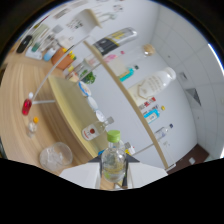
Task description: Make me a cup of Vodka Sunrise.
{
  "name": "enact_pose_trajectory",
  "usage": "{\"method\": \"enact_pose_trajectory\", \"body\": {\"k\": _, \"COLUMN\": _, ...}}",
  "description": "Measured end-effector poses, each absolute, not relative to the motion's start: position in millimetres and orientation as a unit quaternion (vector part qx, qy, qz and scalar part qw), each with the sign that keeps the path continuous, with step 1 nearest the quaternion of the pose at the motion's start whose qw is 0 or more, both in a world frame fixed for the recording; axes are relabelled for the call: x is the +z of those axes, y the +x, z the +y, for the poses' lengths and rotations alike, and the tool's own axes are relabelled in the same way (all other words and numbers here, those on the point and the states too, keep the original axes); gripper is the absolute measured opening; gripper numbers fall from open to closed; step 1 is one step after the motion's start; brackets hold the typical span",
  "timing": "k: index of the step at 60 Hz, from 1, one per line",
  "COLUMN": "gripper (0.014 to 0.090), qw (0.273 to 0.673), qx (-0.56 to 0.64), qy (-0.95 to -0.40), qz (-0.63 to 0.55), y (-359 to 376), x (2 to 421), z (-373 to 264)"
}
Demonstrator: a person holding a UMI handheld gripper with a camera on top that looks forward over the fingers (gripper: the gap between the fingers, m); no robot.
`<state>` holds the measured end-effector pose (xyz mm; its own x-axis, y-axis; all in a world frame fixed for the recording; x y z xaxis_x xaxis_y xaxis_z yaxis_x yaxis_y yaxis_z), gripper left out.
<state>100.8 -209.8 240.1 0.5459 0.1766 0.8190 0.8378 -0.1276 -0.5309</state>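
Note:
A small clear bottle with a green cap (114,156) stands between my white fingers (82,176), and both pads press on its sides. My gripper (114,177) is shut on it, and the whole view is tilted. Just ahead and to the left of the fingers an empty clear glass cup (55,156) stands on the wooden table (20,85). A clear bottle with a red label (94,131) stands just beyond the held bottle. Farther off on the table there is a small container of red liquid (26,106).
A wooden shelf unit (120,82) against the white wall carries several bottles, among them a large white one (155,82) and a dark one (112,41). More bottles and small items crowd the table's far end (55,52).

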Motion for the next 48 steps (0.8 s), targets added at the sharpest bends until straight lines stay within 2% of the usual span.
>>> {"method": "enact_pose_trajectory", "body": {"k": 6, "gripper": 0.0358, "qw": 0.610, "qx": -0.186, "qy": -0.728, "qz": -0.251, "y": 107, "x": 246, "z": -212}}
{"method": "enact_pose_trajectory", "body": {"k": 11, "gripper": 0.0358, "qw": 0.625, "qx": -0.114, "qy": -0.749, "qz": -0.188, "y": 113, "x": 231, "z": -210}}
{"method": "enact_pose_trajectory", "body": {"k": 22, "gripper": 0.0357, "qw": 0.583, "qx": -0.003, "qy": -0.808, "qz": -0.077, "y": 132, "x": 155, "z": -204}}
{"method": "enact_pose_trajectory", "body": {"k": 31, "gripper": 0.0357, "qw": 0.552, "qx": 0.024, "qy": -0.833, "qz": -0.028, "y": 149, "x": 101, "z": -196}}
{"method": "enact_pose_trajectory", "body": {"k": 48, "gripper": 0.0355, "qw": 0.505, "qx": 0.026, "qy": -0.863, "qz": -0.004, "y": 163, "x": 42, "z": -186}}
